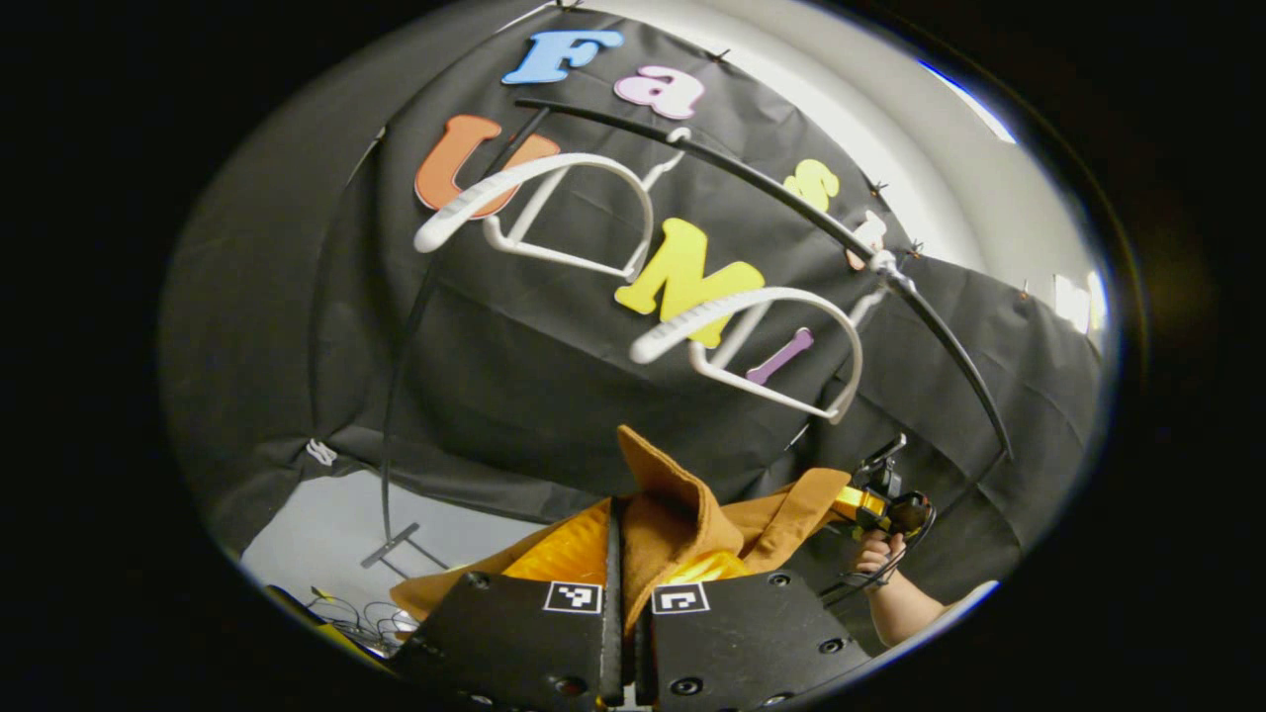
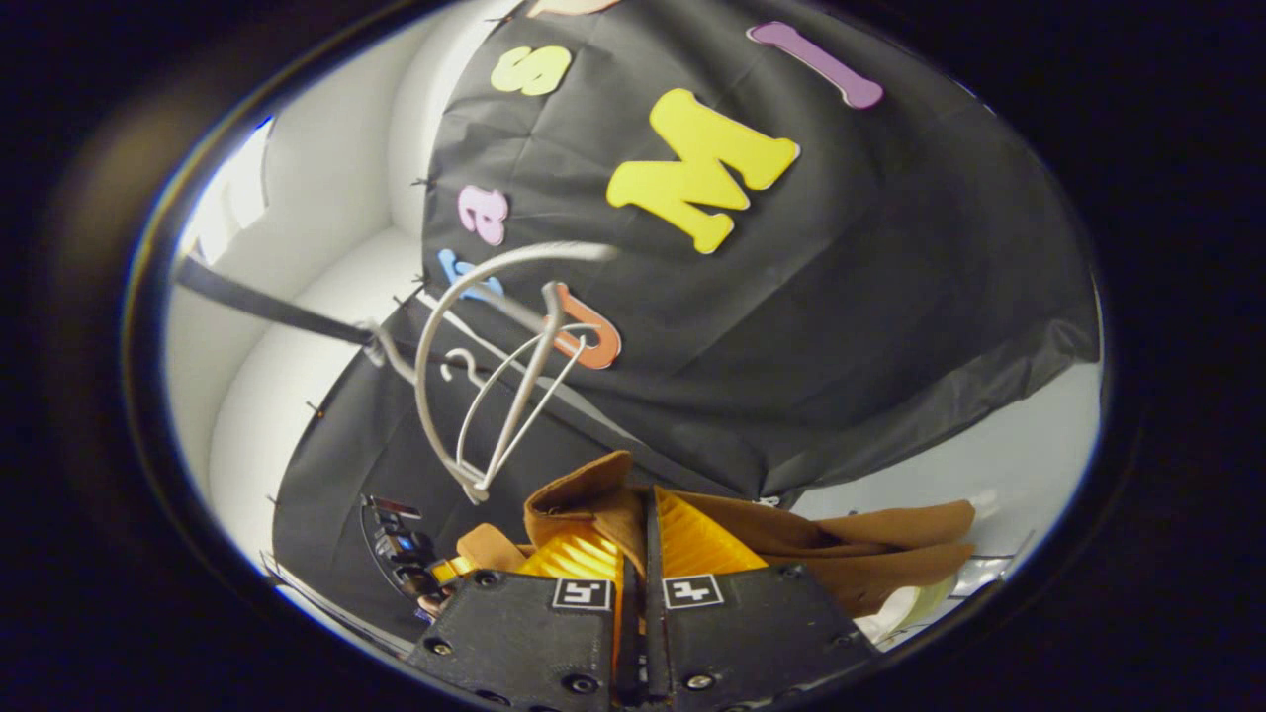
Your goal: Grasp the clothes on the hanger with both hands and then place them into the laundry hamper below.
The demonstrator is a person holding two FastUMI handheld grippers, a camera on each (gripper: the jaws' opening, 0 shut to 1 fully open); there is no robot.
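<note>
Brown woven-fabric garment (image 1: 682, 514) is off the hangers and held up between both claws, below the rail. Left claw (image 1: 626, 583): fingers nearly together, clamped on a fold of the brown garment that sticks up between them in the left gripper view. Right claw (image 2: 638, 569): same state in the right gripper view, fingers pressed together on a bunched fold of the brown garment (image 2: 593, 499), rest of the cloth trailing off to the right side of that view. In the left gripper view the right claw also sits farther off at lower right, held by a person's hand (image 1: 875, 554), with the garment stretched between the two claws. Two white plastic hangers (image 1: 539, 203) hang bare on the thin black curved rail (image 1: 752, 178), one just beside the other, both above the garment and apart from it. Right gripper view sees the white hangers (image 2: 495, 366) edge-on, overlapping, just above the cloth. Pale booth floor (image 1: 316, 534) sits below the black backdrop. Can't pick out the hamper with any certainty.
</note>
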